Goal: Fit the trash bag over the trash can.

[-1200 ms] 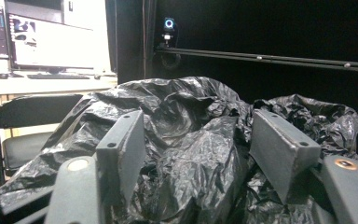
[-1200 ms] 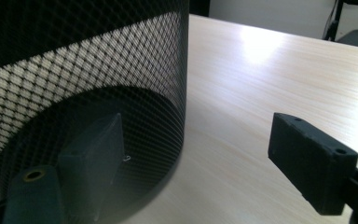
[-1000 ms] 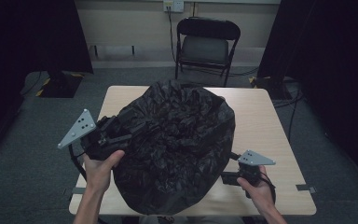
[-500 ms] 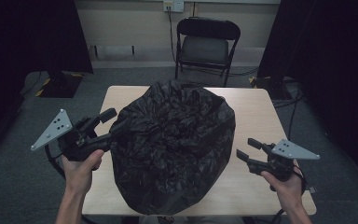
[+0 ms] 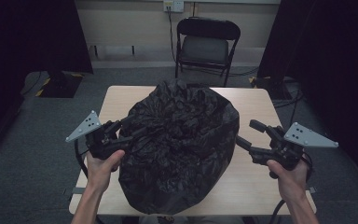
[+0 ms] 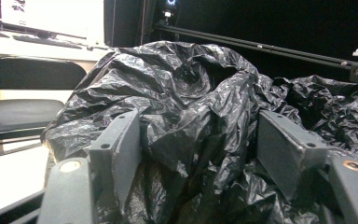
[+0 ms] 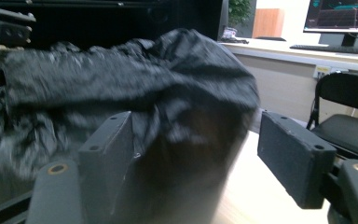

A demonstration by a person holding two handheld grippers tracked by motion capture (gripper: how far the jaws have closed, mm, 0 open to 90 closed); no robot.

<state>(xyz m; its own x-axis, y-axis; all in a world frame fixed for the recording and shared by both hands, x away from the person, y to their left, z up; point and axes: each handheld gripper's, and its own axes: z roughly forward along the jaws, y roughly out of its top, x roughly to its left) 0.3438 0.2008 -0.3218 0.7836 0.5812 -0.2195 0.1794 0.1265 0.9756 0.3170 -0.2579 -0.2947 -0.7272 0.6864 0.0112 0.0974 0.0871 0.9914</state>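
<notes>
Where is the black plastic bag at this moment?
In the high view, the black plastic bag sits in the middle of the wooden table, between the left hand-held gripper and the right hand-held gripper.

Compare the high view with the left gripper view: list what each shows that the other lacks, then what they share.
High view alone: the light wooden table in full, the right gripper open and clear of the bag, both forearms.

Left gripper view alone: its own jaws set apart with bag folds between them, and a monitor on a desk.

Shared: the crumpled black plastic bag, the black folding chair.
</notes>
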